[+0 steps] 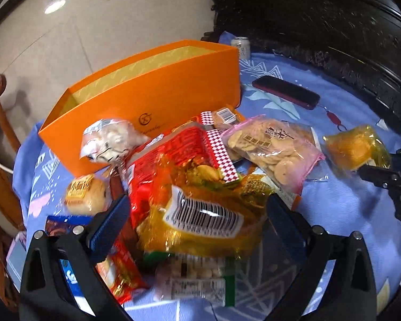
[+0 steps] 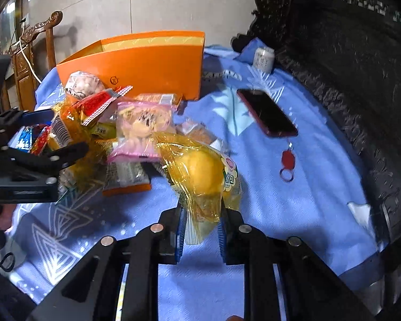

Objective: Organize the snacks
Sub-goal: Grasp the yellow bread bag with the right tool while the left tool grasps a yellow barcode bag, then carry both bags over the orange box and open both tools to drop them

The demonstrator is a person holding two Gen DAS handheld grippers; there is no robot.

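The right gripper [image 2: 201, 230] is seen clenched on the near edge of a yellow cellophane packet [image 2: 200, 176] holding a round yellow cake; the crinkled wrapper is pinched between the blue pads [image 2: 181, 230]. In the left wrist view the same packet [image 1: 357, 147] is found at the far right of the blue patterned cloth [image 1: 347, 200], apart from the heap.

The left gripper [image 1: 197, 222] is held with its jaws standing wide, released, over the snack heap. Between the two blue-padded fingers [image 1: 112, 224] a golden crinkly bag with a white barcode label [image 1: 203, 214] is seen; whether the pads touch it cannot be told, as the picture is blurred there.

Behind that bag a red packet [image 1: 171, 155] is piled, with a clear bag of pale round crackers [image 1: 272, 149] to its right and a clear bag of white sweets [image 1: 107, 139] to its left. A small wrapped bun [image 1: 85, 192] lies at the near left, and a green-edged packet [image 1: 195, 278] lies nearest the camera.

An open orange box [image 1: 157, 85] with a yellow lining is set upright on the cloth just beyond the heap. Farther right a dark phone [image 1: 286, 92] lies flat, with a red key tag [image 1: 334, 121] near it, and a white can [image 1: 242, 46] stands beyond the box's right corner.
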